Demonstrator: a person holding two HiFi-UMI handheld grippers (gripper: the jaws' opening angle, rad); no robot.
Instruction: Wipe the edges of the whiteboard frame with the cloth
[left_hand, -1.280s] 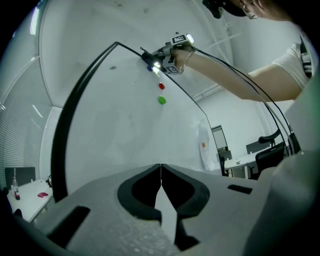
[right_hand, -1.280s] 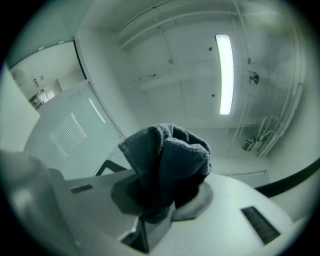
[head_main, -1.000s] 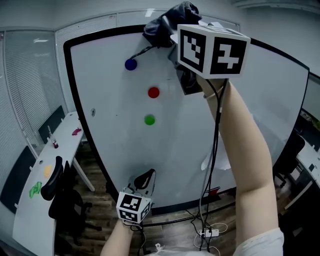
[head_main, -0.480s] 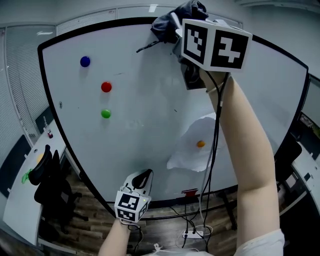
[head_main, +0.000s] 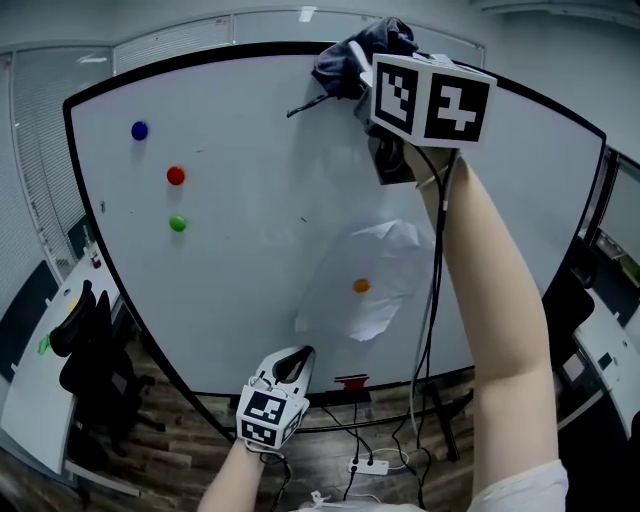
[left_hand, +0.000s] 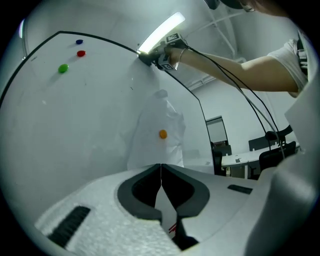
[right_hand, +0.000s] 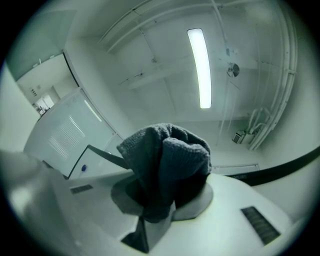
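Note:
A large whiteboard (head_main: 260, 180) with a thin black frame (head_main: 200, 48) fills the head view. My right gripper (head_main: 362, 62) is raised to the frame's top edge and is shut on a dark grey cloth (head_main: 352, 55), which bunches against the frame. In the right gripper view the cloth (right_hand: 167, 167) bulges out of the closed jaws, with the black frame (right_hand: 107, 157) behind it. My left gripper (head_main: 291, 362) hangs low near the board's bottom edge, shut and holding nothing; in the left gripper view its jaws (left_hand: 161, 182) meet.
Blue (head_main: 139, 130), red (head_main: 176, 176) and green (head_main: 177, 223) magnets sit on the board's left part. An orange magnet (head_main: 361, 285) pins a white sheet (head_main: 365, 280). Cables hang down from my right arm (head_main: 425, 330). A white desk and black chair (head_main: 85, 350) stand at left.
The view has swung right, so the magnets slid left and the white sheet came into sight. My right gripper with the cloth has moved rightward along the top frame. The left gripper barely moved.

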